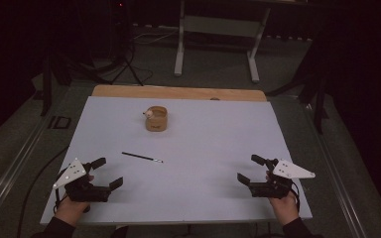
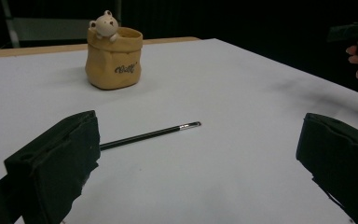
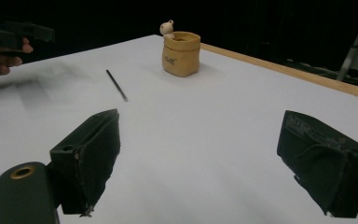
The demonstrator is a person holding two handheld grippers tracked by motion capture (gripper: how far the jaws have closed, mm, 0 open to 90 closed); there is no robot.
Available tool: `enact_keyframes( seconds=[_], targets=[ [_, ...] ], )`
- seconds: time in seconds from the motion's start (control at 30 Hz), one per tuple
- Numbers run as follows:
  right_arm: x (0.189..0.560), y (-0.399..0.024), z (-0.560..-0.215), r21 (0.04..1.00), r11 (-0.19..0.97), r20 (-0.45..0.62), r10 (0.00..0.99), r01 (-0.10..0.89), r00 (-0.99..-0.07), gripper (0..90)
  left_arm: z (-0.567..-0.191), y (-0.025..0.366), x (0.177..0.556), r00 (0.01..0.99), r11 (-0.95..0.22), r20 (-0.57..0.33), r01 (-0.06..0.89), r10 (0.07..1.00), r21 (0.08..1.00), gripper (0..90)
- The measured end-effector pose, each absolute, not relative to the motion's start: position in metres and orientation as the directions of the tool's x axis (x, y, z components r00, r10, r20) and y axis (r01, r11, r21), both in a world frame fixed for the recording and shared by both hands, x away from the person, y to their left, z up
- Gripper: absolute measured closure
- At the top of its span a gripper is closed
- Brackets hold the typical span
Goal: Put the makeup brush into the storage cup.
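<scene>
1. Tan ceramic, bag-shaped: a pen pot with a small bear figure on its rim stands upright on the far half of the white tabletop in the high view. A slim black pen lies flat nearer the person, left of centre, well apart from the pot. The left gripper sits at the near left corner, the right gripper at the near right; both have their jaws spread wide with nothing between them, and neither touches the pen.

2. Left gripper view: both black jaws stand far apart, released. The pen lies on the table beyond them, its near end hidden behind the left-hand jaw and its metal-banded end pointing away to the right. The pot stands upright farther back.

3. Right gripper view: jaws likewise wide and empty above bare tabletop. The pen lies well ahead to the left; the pot stands beyond it, near the wooden edge.
</scene>
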State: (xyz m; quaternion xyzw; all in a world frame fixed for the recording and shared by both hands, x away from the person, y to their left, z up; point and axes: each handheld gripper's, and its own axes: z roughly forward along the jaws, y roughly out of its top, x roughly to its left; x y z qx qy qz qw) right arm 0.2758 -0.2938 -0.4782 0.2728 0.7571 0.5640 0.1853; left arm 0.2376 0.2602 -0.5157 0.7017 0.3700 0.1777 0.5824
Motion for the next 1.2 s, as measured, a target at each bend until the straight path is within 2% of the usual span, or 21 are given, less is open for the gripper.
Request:
enact_keyframes(
  seconds=[0.57,0.77,1.2],
  targets=[
    [0.274,-0.292,-0.477,0.954,0.229,0.009,0.62,0.192,-0.784,13.1,-0.516,0.26,0.238,0.667,-0.074,-0.187,0.343,0.721,0.937,0.1],
    [0.273,-0.292,-0.476,0.955,0.229,0.005,0.622,0.188,-0.783,13.1,-0.507,0.272,0.24,0.62,-0.036,-0.248,0.408,0.744,0.912,0.1],
    [0.273,-0.292,-0.474,0.958,0.222,0.006,0.621,0.183,-0.784,13.2,-0.479,0.271,0.256,0.646,-0.146,-0.204,0.445,0.736,0.884,0.0]
  ],
)
